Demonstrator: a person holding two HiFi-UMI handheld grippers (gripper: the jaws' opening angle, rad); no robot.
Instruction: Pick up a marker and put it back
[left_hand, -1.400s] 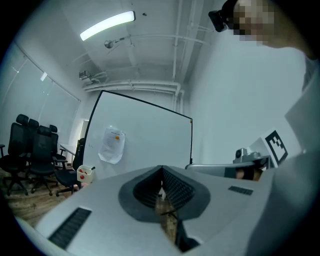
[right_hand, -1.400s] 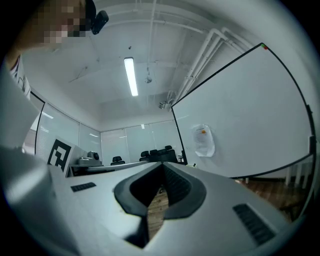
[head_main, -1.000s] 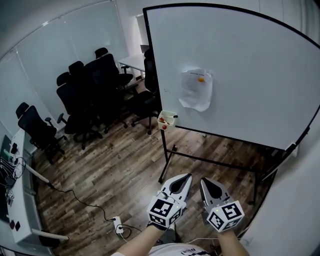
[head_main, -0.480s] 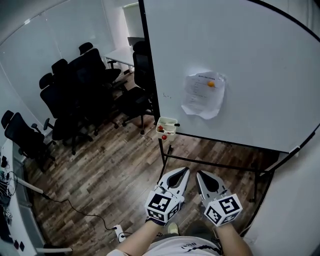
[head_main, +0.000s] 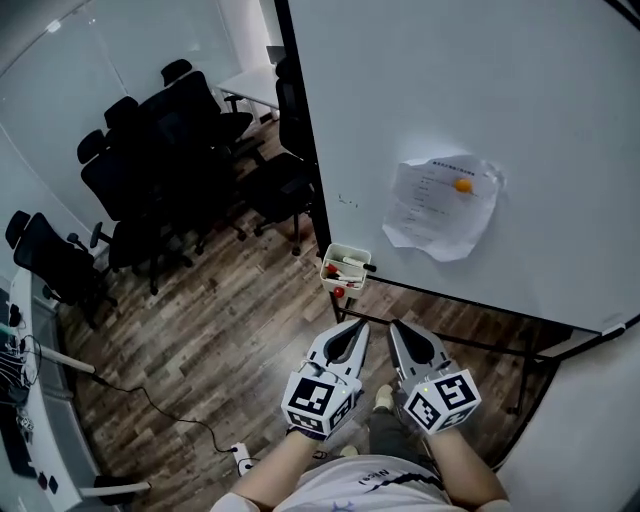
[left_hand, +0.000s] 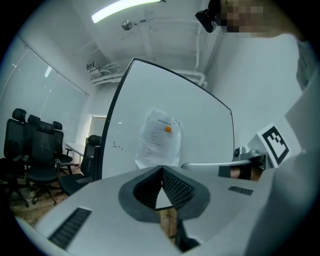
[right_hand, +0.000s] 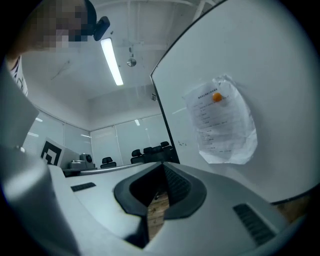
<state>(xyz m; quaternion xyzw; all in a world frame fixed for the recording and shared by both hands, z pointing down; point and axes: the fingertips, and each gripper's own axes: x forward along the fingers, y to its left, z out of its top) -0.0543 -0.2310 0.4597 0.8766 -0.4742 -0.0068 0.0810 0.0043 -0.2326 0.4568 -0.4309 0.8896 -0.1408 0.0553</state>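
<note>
A small white marker box (head_main: 345, 270) hangs at the lower left corner of the whiteboard (head_main: 480, 100). It holds markers and something red; single markers are too small to tell apart. My left gripper (head_main: 357, 326) and right gripper (head_main: 394, 326) are side by side just below the box, both pointing at it. Both are shut with nothing between the pads. In the left gripper view the jaws (left_hand: 161, 168) meet at the tip, with the board behind. The right gripper view shows its jaws (right_hand: 162, 165) closed too.
A sheet of paper (head_main: 440, 210) is pinned to the board by an orange magnet (head_main: 462, 185). The board's black stand (head_main: 440, 340) runs under it. Several black office chairs (head_main: 150, 170) stand at the left. A power strip (head_main: 240, 455) and cable lie on the wood floor.
The view has moved closer to the whiteboard, so the marker box now sits nearer the two gripper tips. Both grippers stay shut and side by side.
</note>
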